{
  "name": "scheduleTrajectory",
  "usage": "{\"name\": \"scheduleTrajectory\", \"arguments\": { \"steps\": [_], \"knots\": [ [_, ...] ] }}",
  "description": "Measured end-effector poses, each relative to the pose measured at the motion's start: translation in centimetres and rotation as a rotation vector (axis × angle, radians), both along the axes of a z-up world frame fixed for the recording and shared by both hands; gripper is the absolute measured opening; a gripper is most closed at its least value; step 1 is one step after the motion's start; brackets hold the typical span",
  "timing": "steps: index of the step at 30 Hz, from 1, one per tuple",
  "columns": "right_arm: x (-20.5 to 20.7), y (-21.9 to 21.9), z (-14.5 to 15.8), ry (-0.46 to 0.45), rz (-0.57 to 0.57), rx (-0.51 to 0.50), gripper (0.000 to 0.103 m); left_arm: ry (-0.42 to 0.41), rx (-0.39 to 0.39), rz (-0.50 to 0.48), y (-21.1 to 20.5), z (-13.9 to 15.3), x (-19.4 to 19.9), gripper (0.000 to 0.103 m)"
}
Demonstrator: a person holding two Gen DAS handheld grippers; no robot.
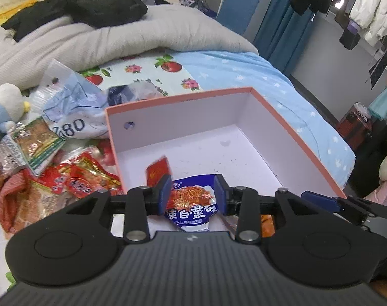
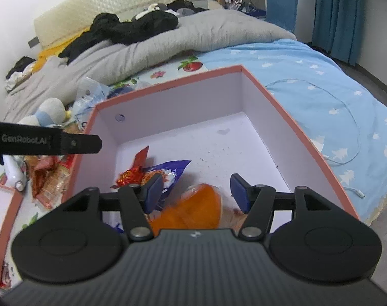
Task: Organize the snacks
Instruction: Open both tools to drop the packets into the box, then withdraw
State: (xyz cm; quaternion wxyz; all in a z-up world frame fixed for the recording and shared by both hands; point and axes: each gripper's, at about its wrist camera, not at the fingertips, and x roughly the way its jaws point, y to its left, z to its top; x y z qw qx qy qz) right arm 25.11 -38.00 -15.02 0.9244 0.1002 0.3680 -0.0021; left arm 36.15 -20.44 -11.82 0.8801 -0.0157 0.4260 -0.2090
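Left wrist: left gripper (image 1: 193, 191) over box (image 1: 290, 127), jaws apart, clear of blue packet (image 1: 193, 207).
Blue packet: box floor at 6 o'clock, long axis 12–6.
Right wrist: right gripper (image 2: 194, 191) jaws apart over orange packet (image 2: 193, 211), no grip.
Loose snacks (image 1: 53, 178): at 9 o'clock.

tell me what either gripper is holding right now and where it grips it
Nothing is held. The left gripper and right gripper stand open over the box, snack packets lying below them.
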Motion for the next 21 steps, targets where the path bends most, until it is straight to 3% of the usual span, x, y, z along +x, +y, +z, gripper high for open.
{"name": "scheduleTrajectory", "arguments": {
  "steps": [13,21],
  "knots": [
    [-6.3,3.7,4.6,-0.111,0.052,0.002,0.061,-0.105,-0.03,0.031,4.7,5.9,-8.8,0.042],
    [-10.7,5.8,6.6,-0.179,0.077,0.012,0.061,-0.157,-0.049,0.059,7.8,8.1,-14.7,0.042]
  ]
}}
